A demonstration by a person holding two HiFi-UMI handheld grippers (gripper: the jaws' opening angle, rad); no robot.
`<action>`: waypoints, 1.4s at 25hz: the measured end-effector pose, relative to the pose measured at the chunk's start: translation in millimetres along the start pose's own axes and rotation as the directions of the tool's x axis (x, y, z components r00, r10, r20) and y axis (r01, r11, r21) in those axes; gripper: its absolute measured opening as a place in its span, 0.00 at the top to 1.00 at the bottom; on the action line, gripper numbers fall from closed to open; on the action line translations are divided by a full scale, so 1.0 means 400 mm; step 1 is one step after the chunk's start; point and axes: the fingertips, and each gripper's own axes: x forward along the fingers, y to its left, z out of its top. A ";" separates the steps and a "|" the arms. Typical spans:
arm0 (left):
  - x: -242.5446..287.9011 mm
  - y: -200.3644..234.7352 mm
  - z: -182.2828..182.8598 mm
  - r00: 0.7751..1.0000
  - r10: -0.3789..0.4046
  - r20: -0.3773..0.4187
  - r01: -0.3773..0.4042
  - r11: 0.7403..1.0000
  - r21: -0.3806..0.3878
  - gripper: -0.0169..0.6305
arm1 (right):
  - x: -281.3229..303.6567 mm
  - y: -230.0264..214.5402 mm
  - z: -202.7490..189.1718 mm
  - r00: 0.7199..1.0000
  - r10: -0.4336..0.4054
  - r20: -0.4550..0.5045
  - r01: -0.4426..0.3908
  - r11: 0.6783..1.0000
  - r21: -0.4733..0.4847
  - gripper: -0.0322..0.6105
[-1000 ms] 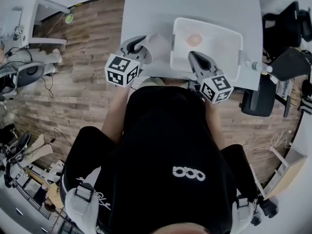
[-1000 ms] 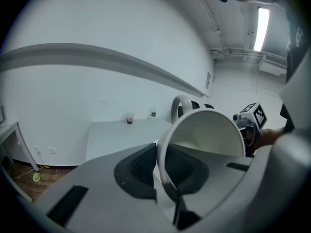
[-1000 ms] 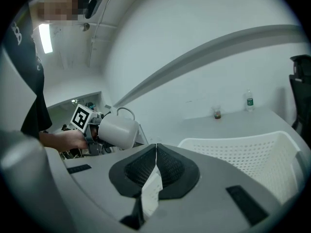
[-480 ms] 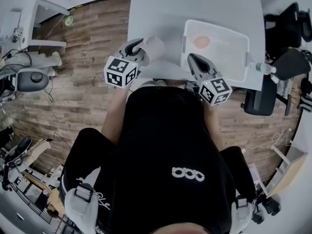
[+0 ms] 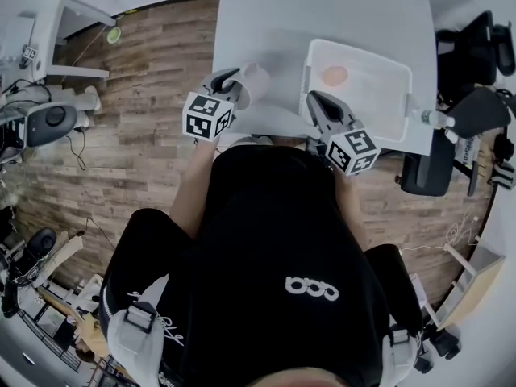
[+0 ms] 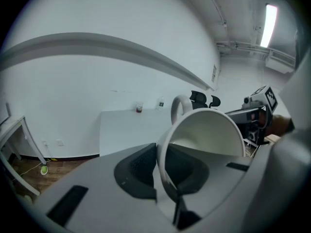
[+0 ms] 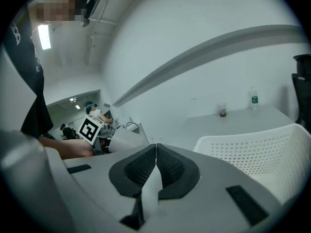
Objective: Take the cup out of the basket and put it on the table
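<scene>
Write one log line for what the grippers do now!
left gripper: shut on rim of white ceramic cup | cup: out of white perforated plastic basket, above grey table | right gripper: shut, empty

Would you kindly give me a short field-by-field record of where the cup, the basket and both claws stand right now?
cup: white, with a handle, tilted, outside the basket, over the table's near left part; contact with the table cannot be told
left claw: shut on the cup's rim, one jaw inside, one outside
right claw: shut, empty, at the basket's near edge
basket: white, perforated, on the table; holds one pinkish round thing
</scene>
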 end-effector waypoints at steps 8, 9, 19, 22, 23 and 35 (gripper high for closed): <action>0.102 0.064 -0.123 0.988 0.024 -0.153 -0.019 0.999 0.033 0.91 | 0.070 0.047 -0.022 0.996 0.069 -0.062 -0.070 0.997 -0.018 0.91; 0.116 0.072 -0.136 0.985 0.025 -0.171 -0.019 0.999 0.035 0.91 | 0.085 0.054 -0.026 0.994 0.078 -0.072 -0.080 0.997 -0.023 0.91; 0.228 0.159 -0.290 0.930 0.060 -0.362 -0.025 0.994 0.103 0.91 | 0.224 0.125 -0.088 0.974 0.135 -0.184 -0.138 0.990 -0.004 0.91; 0.257 0.170 -0.340 0.906 0.062 -0.418 -0.009 0.992 0.128 0.91 | 0.245 0.146 -0.121 0.960 0.155 -0.231 -0.163 0.987 -0.015 0.91; 0.264 0.172 -0.351 0.899 0.064 -0.433 -0.005 0.991 0.136 0.91 | 0.248 0.151 -0.130 0.956 0.160 -0.244 -0.169 0.985 -0.018 0.91; 0.299 0.179 -0.418 0.818 0.123 -0.562 0.022 0.969 0.245 0.91 | 0.245 0.143 -0.163 0.944 0.157 -0.292 -0.164 0.986 -0.002 0.91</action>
